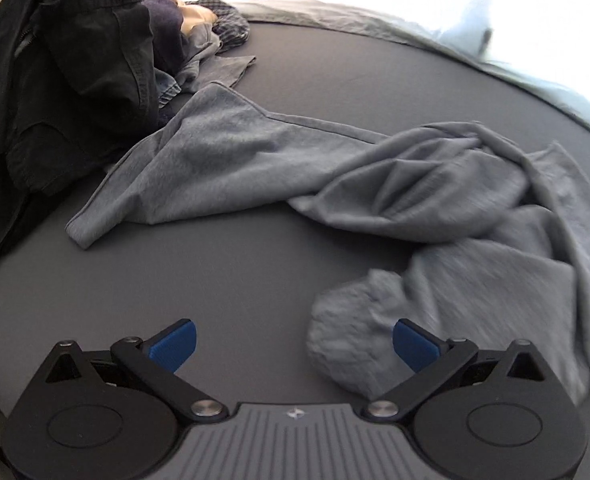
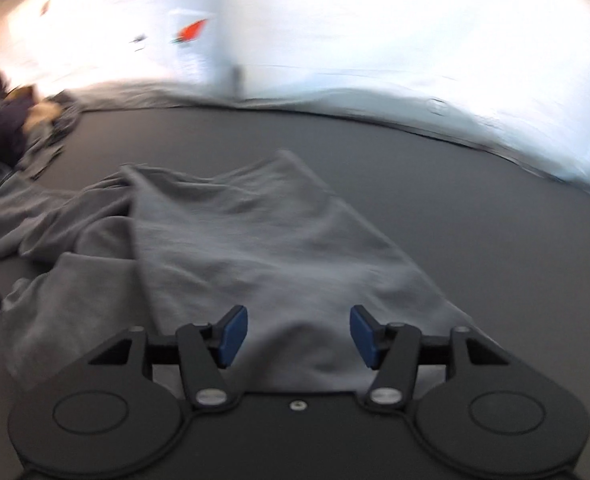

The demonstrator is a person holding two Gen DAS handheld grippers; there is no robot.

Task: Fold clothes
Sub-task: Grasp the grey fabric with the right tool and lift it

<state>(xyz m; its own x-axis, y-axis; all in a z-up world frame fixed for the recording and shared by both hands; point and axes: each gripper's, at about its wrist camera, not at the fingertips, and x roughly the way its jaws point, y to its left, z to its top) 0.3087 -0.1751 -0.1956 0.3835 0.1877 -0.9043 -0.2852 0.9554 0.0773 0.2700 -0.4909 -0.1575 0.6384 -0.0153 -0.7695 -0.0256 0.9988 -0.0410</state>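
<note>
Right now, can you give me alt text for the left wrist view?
A crumpled grey garment sprawls across a dark grey surface, ahead of the open left gripper, whose blue fingers hold nothing. A heap of dark clothes sits at the left.

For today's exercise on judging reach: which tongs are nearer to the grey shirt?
Right. The right tongs hang open directly over the grey shirt, cloth between the pads. The left tongs, also open, sit over bare mat, with a bunched sleeve by one pad.
</note>
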